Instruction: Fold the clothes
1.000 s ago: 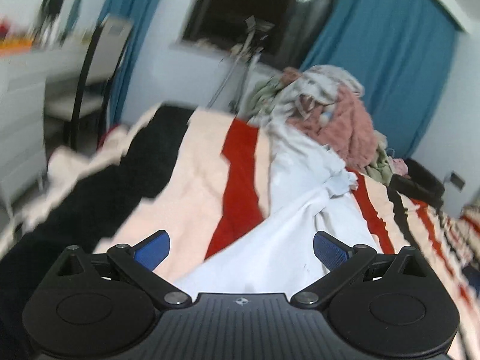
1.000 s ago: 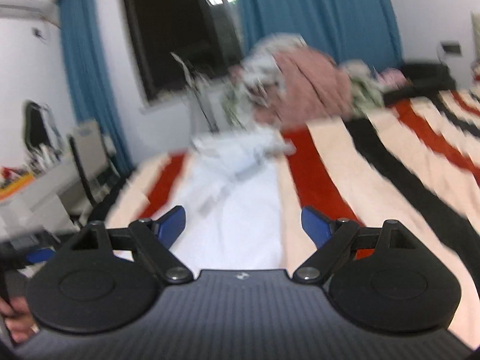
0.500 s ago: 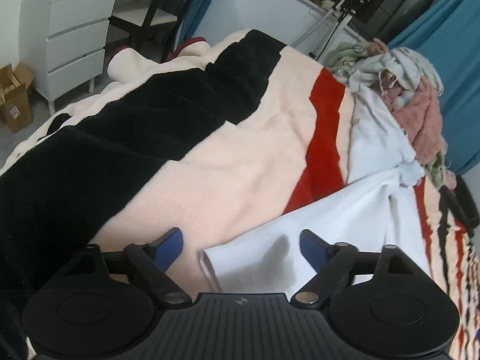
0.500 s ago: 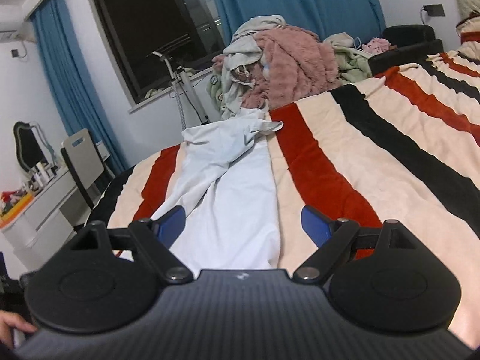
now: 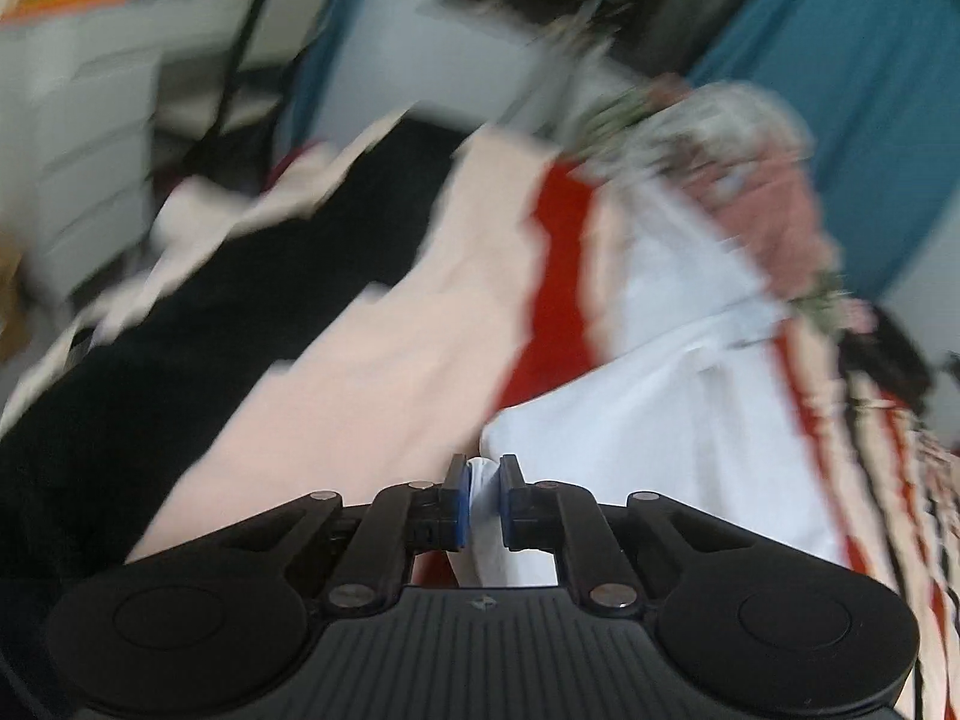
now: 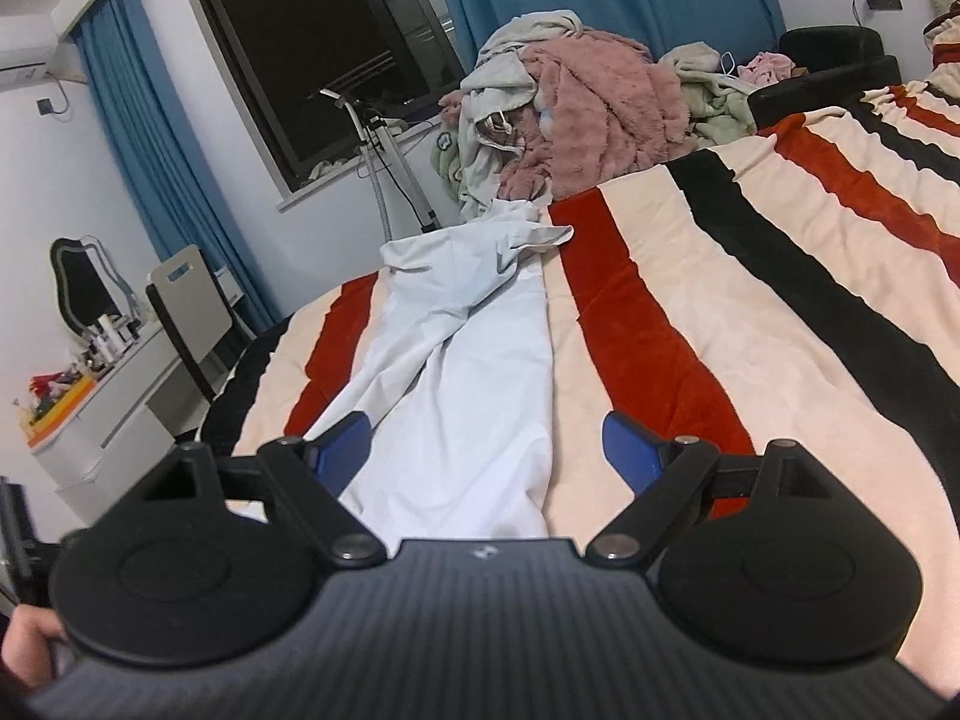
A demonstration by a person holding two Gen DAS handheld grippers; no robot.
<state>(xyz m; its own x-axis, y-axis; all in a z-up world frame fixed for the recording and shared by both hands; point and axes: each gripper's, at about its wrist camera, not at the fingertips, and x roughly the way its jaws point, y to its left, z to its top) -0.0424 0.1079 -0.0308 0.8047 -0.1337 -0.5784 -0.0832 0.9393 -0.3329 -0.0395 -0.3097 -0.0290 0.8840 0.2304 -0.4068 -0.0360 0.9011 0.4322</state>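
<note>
A long white garment (image 6: 468, 372) lies stretched along the striped blanket (image 6: 720, 300), its far end reaching the clothes pile. In the blurred left wrist view the jaws of my left gripper (image 5: 483, 480) are closing, and the blue pads pinch the near edge of the white garment (image 5: 660, 420). My right gripper (image 6: 486, 444) is open just above the garment's near end, its blue fingertips (image 6: 630, 450) wide apart, with cloth below the gap and nothing gripped.
A pile of pink, grey and green clothes (image 6: 588, 102) sits at the bed's far end by the blue curtains. A chair (image 6: 186, 300) and a white desk (image 6: 120, 384) stand left of the bed. A person's hand (image 6: 30, 630) shows at the lower left.
My left gripper went from wide open to closed on the white garment's near edge, and its view is now blurred. My right gripper stayed open over the garment.
</note>
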